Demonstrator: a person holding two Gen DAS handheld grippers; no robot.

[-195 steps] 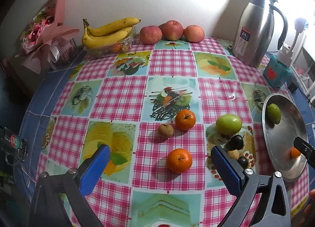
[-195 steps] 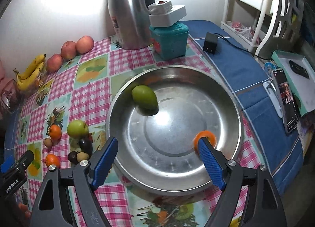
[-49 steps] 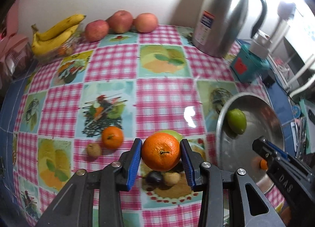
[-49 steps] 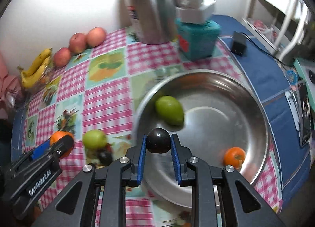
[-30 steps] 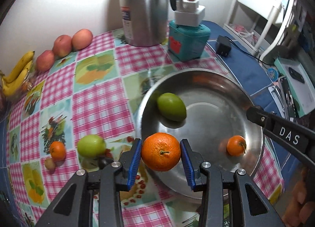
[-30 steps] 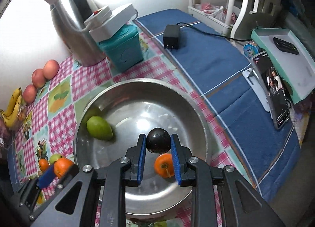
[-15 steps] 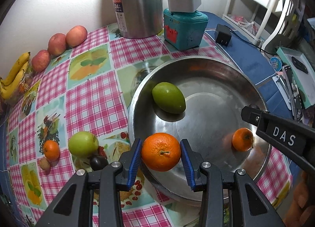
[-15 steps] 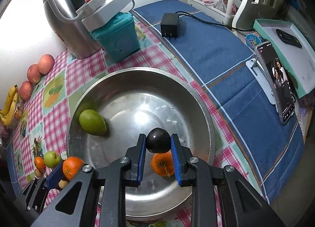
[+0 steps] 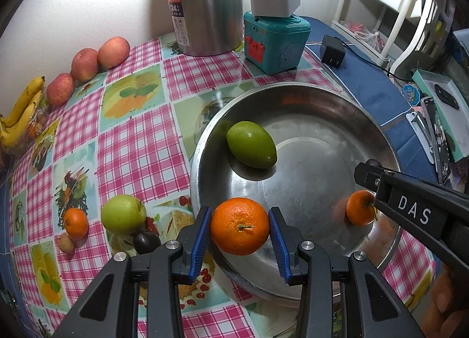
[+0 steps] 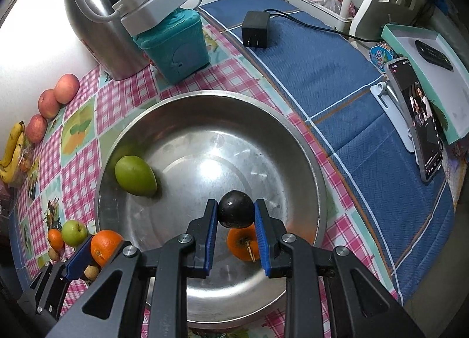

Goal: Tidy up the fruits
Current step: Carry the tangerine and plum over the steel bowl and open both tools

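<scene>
Both tongs are gripping fruit as we are hovering over the steel bowl: the left tongs are clamping a large orange by its sides, and the right tongs are pinching a small dark fruit. We are holding each piece by its widest part, pads on opposite flanks, so it is not slipping while pointing steeply down. We are keeping the orange just above the bowl's near rim and the dark fruit further in, right over a small orange already lying in the bowl, beside a green mango. Judging by that, we are carrying both here to drop them with the rest. On the checked surface a green apple, another small orange and two smaller fruits are waiting.
</scene>
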